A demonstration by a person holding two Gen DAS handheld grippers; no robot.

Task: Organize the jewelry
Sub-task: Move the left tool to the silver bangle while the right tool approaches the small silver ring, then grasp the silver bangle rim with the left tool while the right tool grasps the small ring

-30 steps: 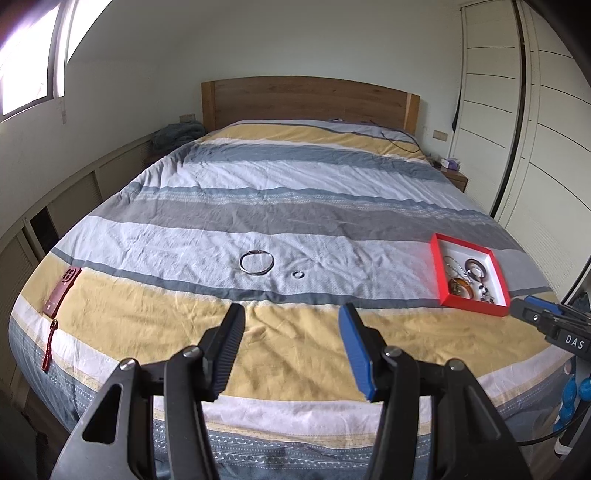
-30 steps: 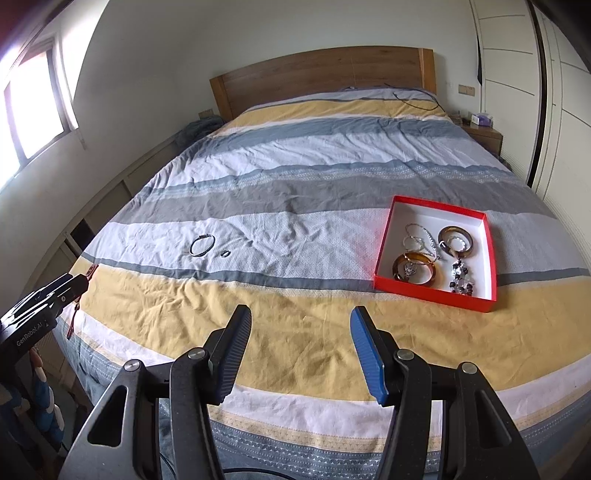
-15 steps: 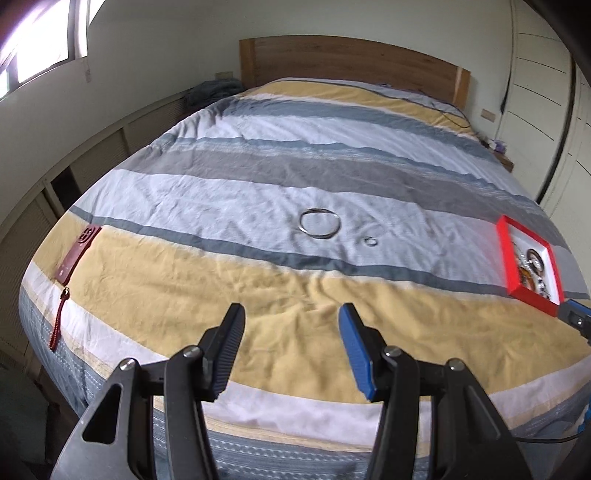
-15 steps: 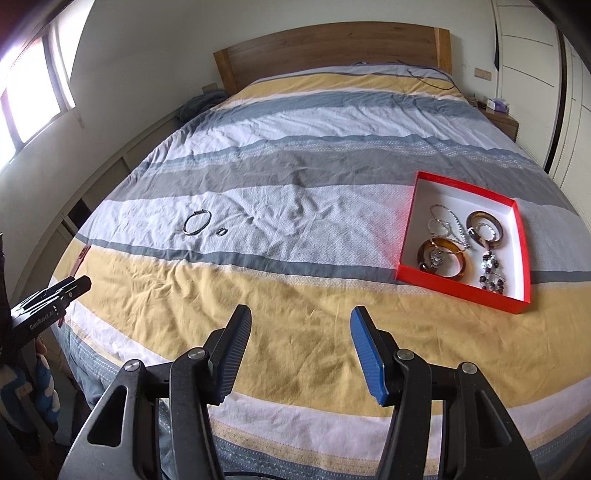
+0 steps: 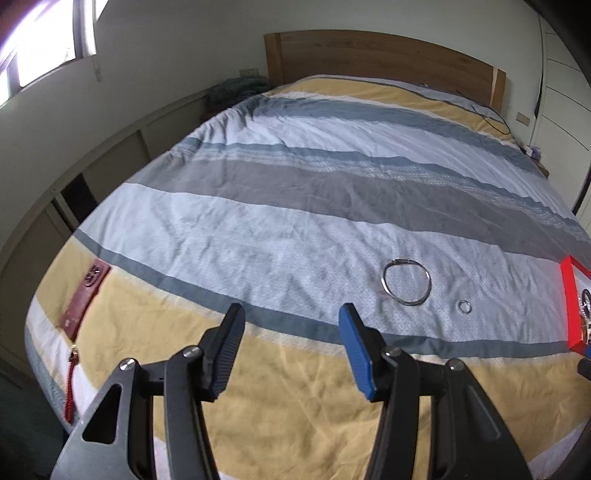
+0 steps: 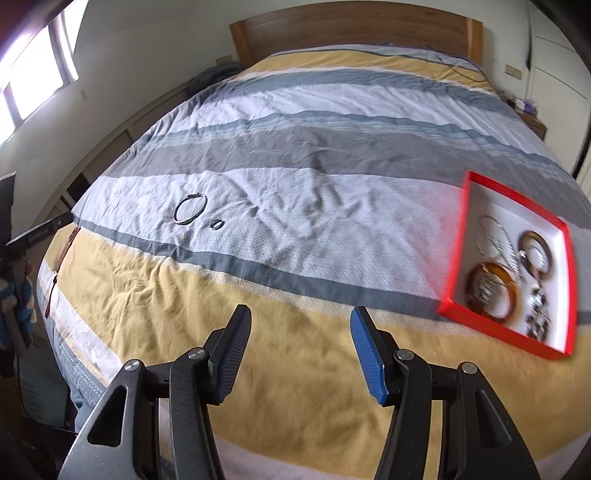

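Jewelry lies ahead of both my tongs. My left gripper (image 5: 291, 325) stands spread, pinching nothing, over the yellow stripe of the bedspread (image 5: 295, 221); just beyond its blue finger and to the right lies the silver bangle (image 5: 406, 282), a small ring (image 5: 464, 306) just beside it. My right gripper (image 6: 301, 326) is likewise spread and empty, the red tray (image 6: 452, 295) of bracelets near on its right. Farther on the bedding is bare up to the wooden headboard (image 6: 351, 33). A red case (image 5: 83, 299) sits by the left edge.
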